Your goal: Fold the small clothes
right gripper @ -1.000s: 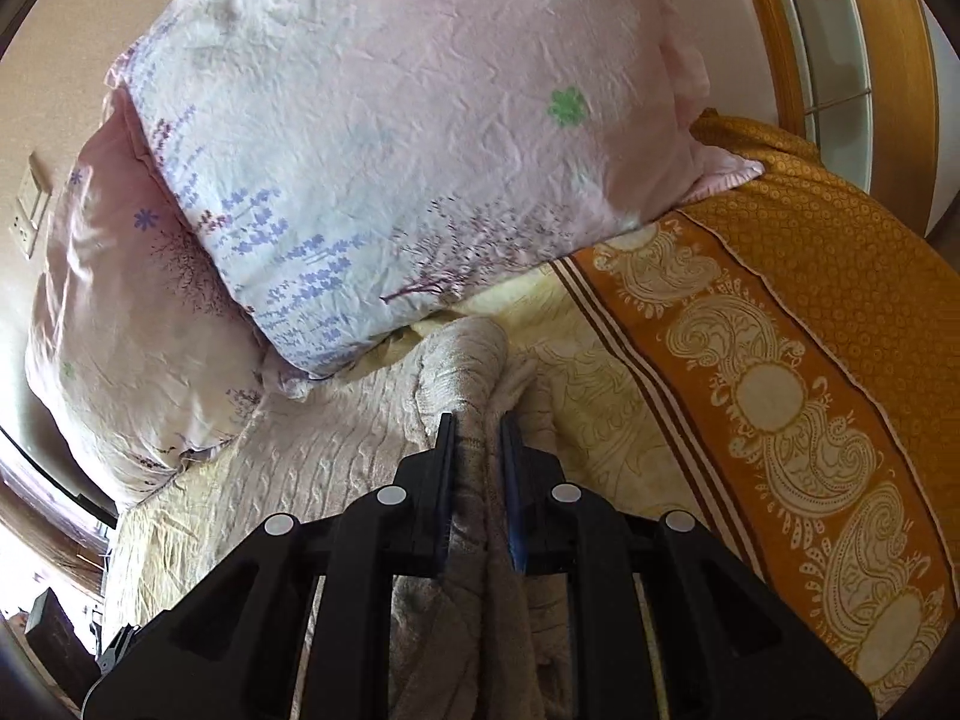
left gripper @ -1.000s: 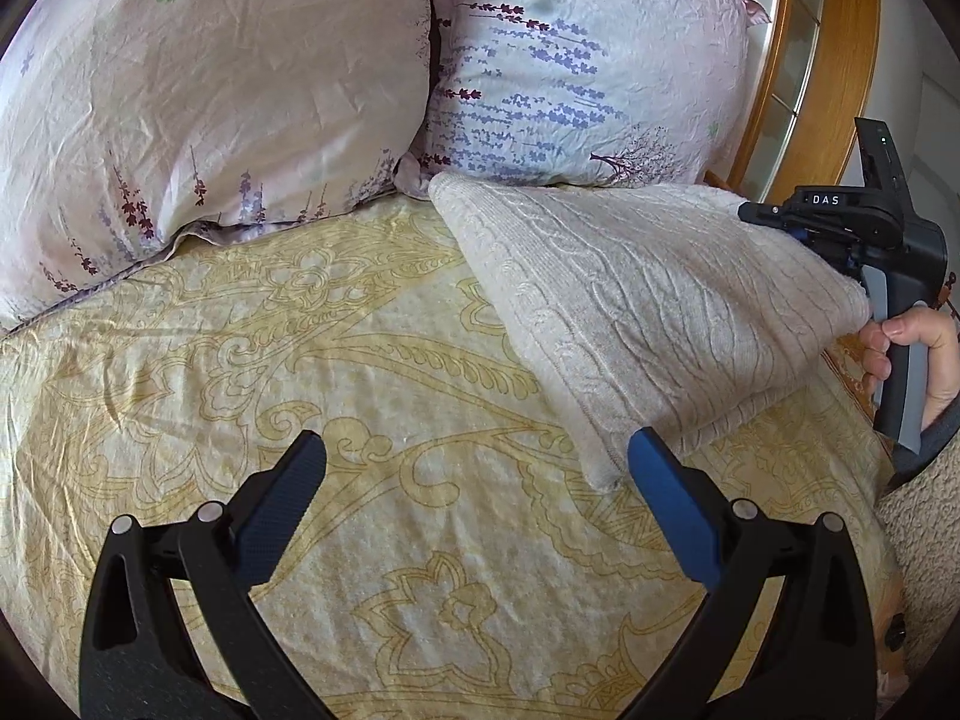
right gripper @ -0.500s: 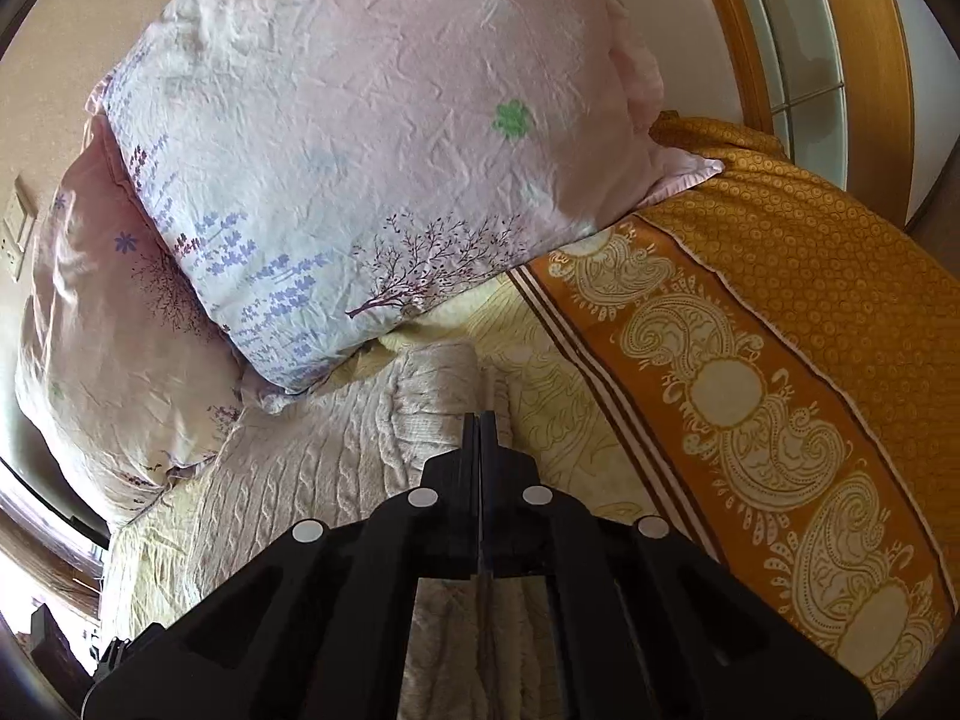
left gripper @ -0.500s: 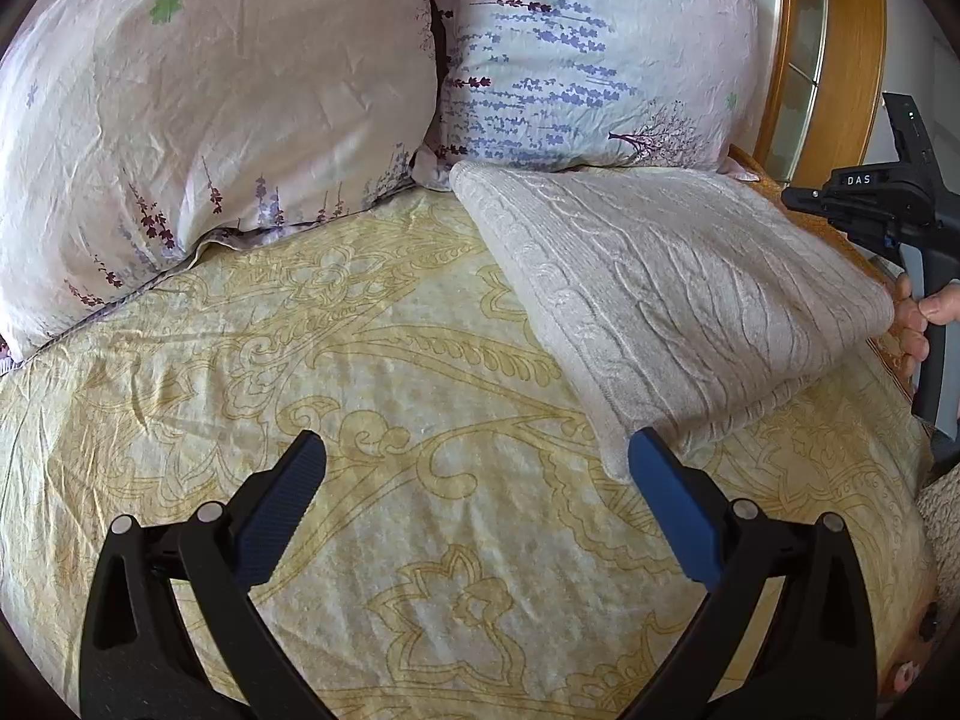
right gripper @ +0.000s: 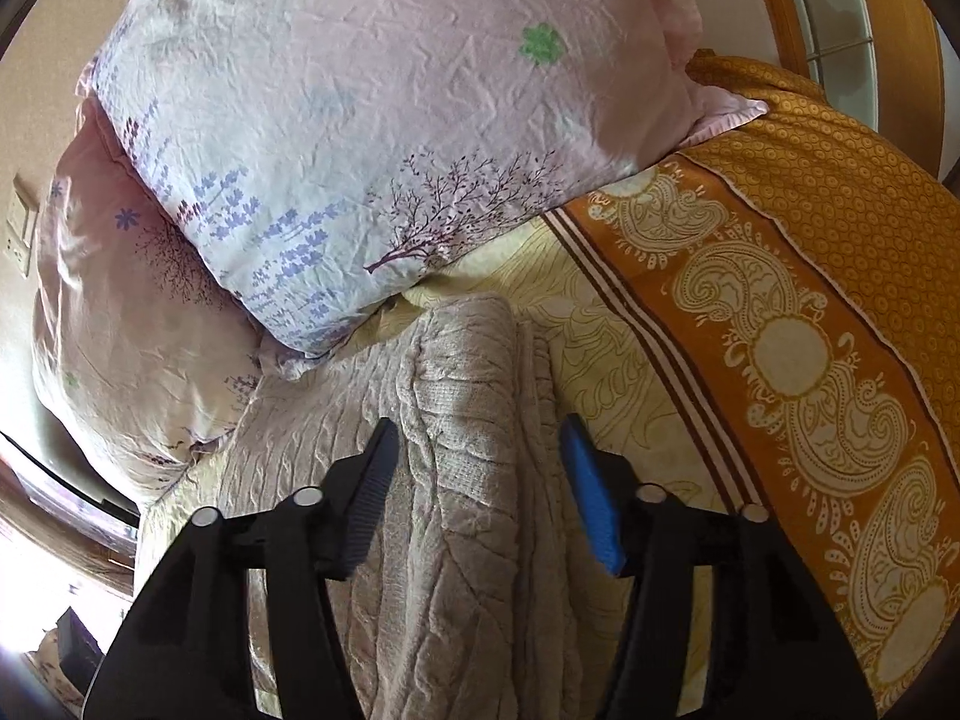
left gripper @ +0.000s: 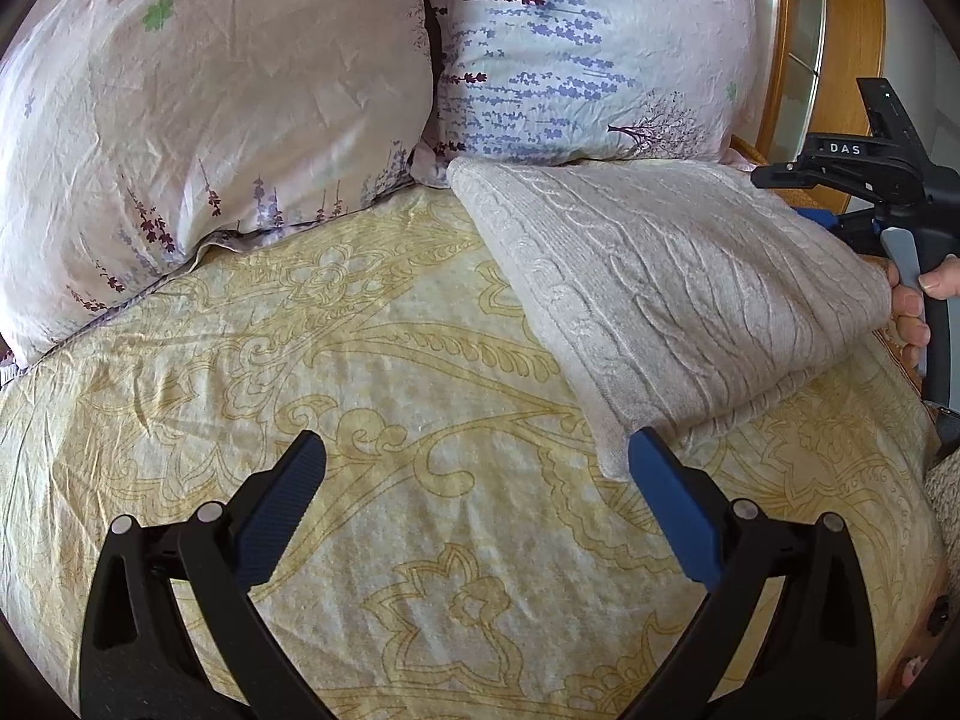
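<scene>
A folded beige cable-knit sweater (left gripper: 672, 288) lies on the yellow patterned bedspread (left gripper: 390, 372), up against the pillows. My left gripper (left gripper: 474, 498) is open and empty over the bedspread, its right finger just short of the sweater's near corner. My right gripper (right gripper: 480, 468) is open, its fingers standing on either side of the sweater's folded edge (right gripper: 474, 420) without pinching it. The right gripper's body also shows in the left wrist view (left gripper: 870, 174), at the sweater's far right side.
Two pink floral pillows (left gripper: 198, 120) (left gripper: 588, 48) lean at the head of the bed. An orange patterned blanket (right gripper: 810, 312) lies to the right of the sweater. A wooden frame with glass panes (left gripper: 840, 30) stands behind.
My right gripper was shut on the sweater's edge a second ago, then fully shut, and now stands open around it. The sweater has settled on the bed. My left gripper stayed open.
</scene>
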